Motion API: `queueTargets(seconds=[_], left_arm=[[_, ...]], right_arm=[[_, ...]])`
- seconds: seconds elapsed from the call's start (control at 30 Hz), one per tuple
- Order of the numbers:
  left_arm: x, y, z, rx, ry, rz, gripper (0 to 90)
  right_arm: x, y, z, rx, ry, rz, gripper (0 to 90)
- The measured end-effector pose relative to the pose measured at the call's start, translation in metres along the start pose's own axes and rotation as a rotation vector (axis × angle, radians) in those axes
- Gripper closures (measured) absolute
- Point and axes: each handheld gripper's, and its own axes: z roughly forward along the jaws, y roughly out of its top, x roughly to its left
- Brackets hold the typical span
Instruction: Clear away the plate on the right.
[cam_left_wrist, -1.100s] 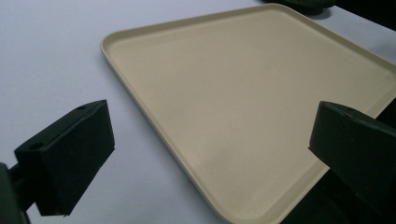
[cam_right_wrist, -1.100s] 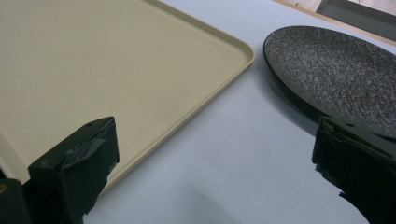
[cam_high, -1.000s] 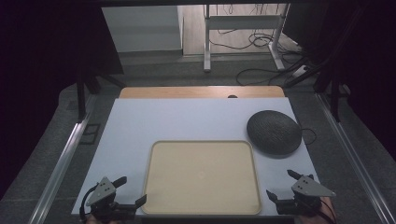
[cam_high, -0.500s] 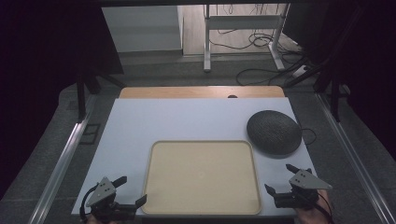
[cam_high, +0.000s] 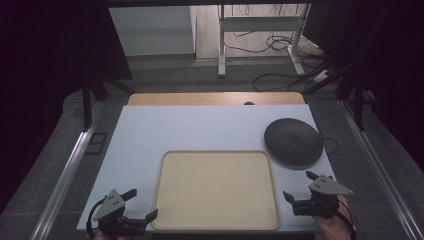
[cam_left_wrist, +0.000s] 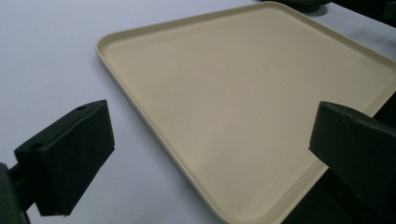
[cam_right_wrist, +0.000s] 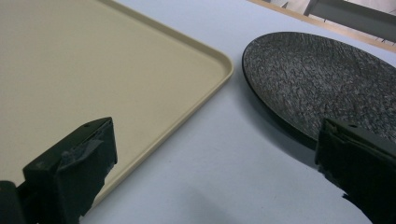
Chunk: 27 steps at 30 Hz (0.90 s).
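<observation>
A beige tray (cam_high: 217, 189) lies empty at the table's near middle; its surface fills much of the left gripper view (cam_left_wrist: 243, 93) and the left of the right gripper view (cam_right_wrist: 93, 70). A dark textured round plate (cam_high: 293, 141) sits right of the tray's far corner, also close ahead in the right gripper view (cam_right_wrist: 327, 84). My left gripper (cam_high: 140, 206) rests open at the tray's near left corner, nothing between its jaws. My right gripper (cam_high: 300, 186) stands open just right of the tray, near the plate's front edge, held by a hand.
The white table top (cam_high: 200, 130) has a wooden strip (cam_high: 215, 98) along its far edge. Metal rails (cam_high: 65, 175) flank it on both sides. Cables (cam_high: 280, 75) and a stand's legs lie on the floor beyond.
My right gripper has shifted a little forward and left, toward the plate and tray edge. The left gripper has stayed put.
</observation>
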Motion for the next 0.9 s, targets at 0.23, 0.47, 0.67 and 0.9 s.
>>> queueTargets(seconds=[0.23,0.47,0.67,0.9], left_arm=[[0.000,0.000,0.000,0.003,-0.001,-0.001,0.0],[0.000,0.000,0.000,0.005,-0.001,0.001,0.0],[0.000,0.000,0.000,0.006,0.001,0.001,0.0],[0.000,0.000,0.000,0.006,0.002,0.000,0.0]], right_arm=[[-0.007,0.000,0.007,0.008,-0.002,0.002,0.0],[-0.010,0.001,0.013,0.028,-0.001,-0.017,0.0],[-0.015,0.003,0.017,0.030,-0.013,-0.012,0.0],[-0.019,0.003,0.027,0.065,0.004,-0.022,0.0]])
